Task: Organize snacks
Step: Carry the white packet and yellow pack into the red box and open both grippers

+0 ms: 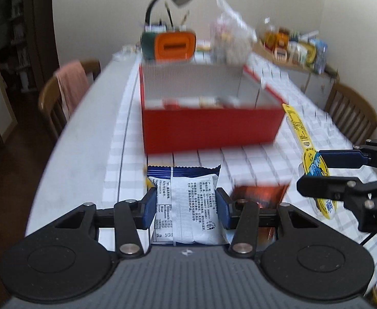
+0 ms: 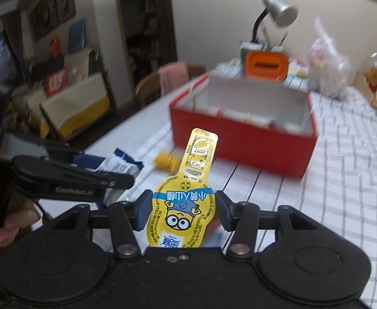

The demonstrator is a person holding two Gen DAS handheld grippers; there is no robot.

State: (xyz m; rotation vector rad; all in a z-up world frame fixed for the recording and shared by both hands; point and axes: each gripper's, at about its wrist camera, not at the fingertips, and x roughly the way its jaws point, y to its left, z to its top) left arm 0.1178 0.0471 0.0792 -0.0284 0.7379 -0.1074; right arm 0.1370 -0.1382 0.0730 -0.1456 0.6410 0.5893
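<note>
Snacks are in both of our grippers now. Our left gripper (image 1: 186, 207) holds a white and blue packet (image 1: 186, 200) between its pads, with the printed back side and the seam facing up. Our right gripper (image 2: 182, 209) is closed on a yellow pouch (image 2: 186, 206), which has a round body with a cartoon face and a long flat neck pointing forward. Both snacks look light and soft, and both seem to be clear of the table, not resting on it.

We judge that the step in hand is carrying these 2 snacks to the red box (image 1: 211, 126), which stands open ahead on the checked tablecloth (image 1: 270, 159). Some packets already lie in the box, along its near wall. The next move calls for bringing each gripper over the near rim and opening the fingers only above the inside, so nothing falls on the cloth. The 2 grippers are near each other, so they should go in at separate places.

1 orange packet (image 1: 260, 195) remains on the cloth under the left gripper, and a small yellow thing (image 2: 166, 163) lies before the box.
</note>
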